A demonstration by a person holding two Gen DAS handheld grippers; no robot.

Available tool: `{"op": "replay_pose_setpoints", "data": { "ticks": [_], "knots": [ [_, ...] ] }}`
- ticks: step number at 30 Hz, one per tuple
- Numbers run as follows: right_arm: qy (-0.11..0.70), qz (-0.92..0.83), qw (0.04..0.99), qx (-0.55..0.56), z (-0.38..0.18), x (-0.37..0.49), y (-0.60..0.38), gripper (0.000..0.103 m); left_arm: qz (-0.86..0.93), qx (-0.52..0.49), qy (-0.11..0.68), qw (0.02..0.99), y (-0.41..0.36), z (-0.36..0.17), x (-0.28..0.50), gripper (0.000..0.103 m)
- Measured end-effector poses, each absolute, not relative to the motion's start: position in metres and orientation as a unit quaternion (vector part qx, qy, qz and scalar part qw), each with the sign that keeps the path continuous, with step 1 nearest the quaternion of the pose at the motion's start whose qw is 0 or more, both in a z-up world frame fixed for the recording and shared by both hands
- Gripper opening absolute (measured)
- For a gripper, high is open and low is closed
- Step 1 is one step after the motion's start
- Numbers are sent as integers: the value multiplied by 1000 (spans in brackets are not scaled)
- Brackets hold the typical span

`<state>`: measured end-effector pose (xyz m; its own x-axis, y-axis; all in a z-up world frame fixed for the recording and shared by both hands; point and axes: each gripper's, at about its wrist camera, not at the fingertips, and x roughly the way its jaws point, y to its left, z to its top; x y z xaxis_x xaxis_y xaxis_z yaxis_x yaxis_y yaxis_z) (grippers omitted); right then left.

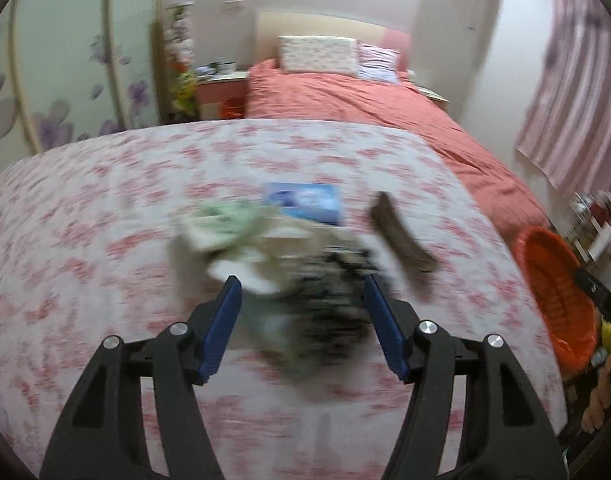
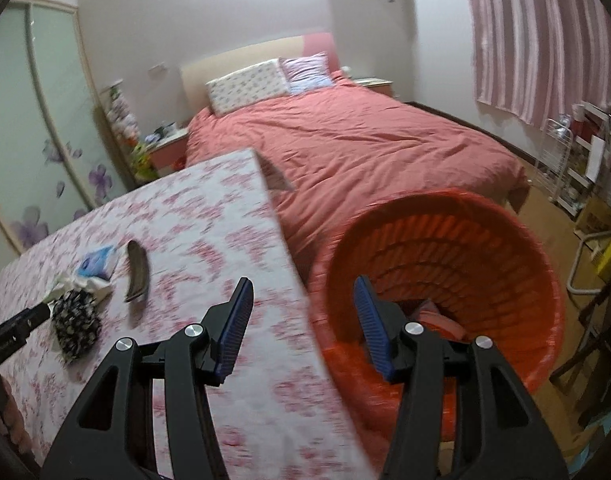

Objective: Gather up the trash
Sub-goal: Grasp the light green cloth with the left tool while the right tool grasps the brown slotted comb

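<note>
Both of your grippers stood open and empty: the left gripper (image 1: pixel 301 292) hovered over the blurred black-and-white crumpled wrapper (image 1: pixel 329 288) on the pink floral tablecloth (image 1: pixel 105 208), the right gripper (image 2: pixel 303 292) beside the tablecloth's edge, above the orange woven plastic basket (image 2: pixel 457 248).

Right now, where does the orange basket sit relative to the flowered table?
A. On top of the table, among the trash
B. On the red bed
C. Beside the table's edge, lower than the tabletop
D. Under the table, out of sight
C: in the right wrist view the orange basket stands off the edge of the flowered table, lower than its top, while the trash lies on the tabletop.
</note>
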<state>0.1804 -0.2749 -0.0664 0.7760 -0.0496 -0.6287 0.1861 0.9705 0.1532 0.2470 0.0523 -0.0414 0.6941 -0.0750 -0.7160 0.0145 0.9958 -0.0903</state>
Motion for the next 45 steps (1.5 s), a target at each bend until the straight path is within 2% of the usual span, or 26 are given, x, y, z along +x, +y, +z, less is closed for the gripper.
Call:
{"op": "replay_pose_setpoints", "data": {
  "ticks": [5, 13, 24, 26, 27, 28, 29, 38, 40, 43, 45],
  "knots": [
    [349, -25, 932, 96, -70, 203, -237, 53, 15, -54, 389, 920, 95, -45, 245, 63],
    [396, 39, 914, 82, -86, 248, -176, 53, 53, -75, 387, 917, 142, -53, 249, 70],
    [428, 54, 901, 43, -111, 297, -123, 53, 55, -92, 386, 916, 167, -62, 263, 76],
    [424, 51, 904, 25, -112, 298, -117, 50, 48, -92, 387, 916, 167, -62, 266, 76],
    [423, 48, 905, 15, -112, 298, -114, 46, 45, -93, 388, 916, 166, -61, 267, 76],
    [423, 47, 905, 12, -111, 297, -114, 37, 42, -93, 388, 916, 165, -61, 268, 76],
    [423, 48, 905, 9, -111, 297, -114, 34, 40, -93, 388, 916, 164, -61, 269, 77],
    [417, 16, 909, 1, -109, 281, -133, 27, -6, -134, 406, 904, 144, -65, 296, 77],
    [417, 15, 909, 7, -110, 278, -138, 27, -13, -142, 415, 899, 139, -68, 304, 75],
    [417, 16, 909, 11, -110, 277, -142, 27, -18, -148, 433, 889, 132, -76, 317, 63],
    [417, 16, 909, 10, -110, 277, -142, 27, -20, -155, 441, 884, 131, -81, 323, 50]
  ]
}}
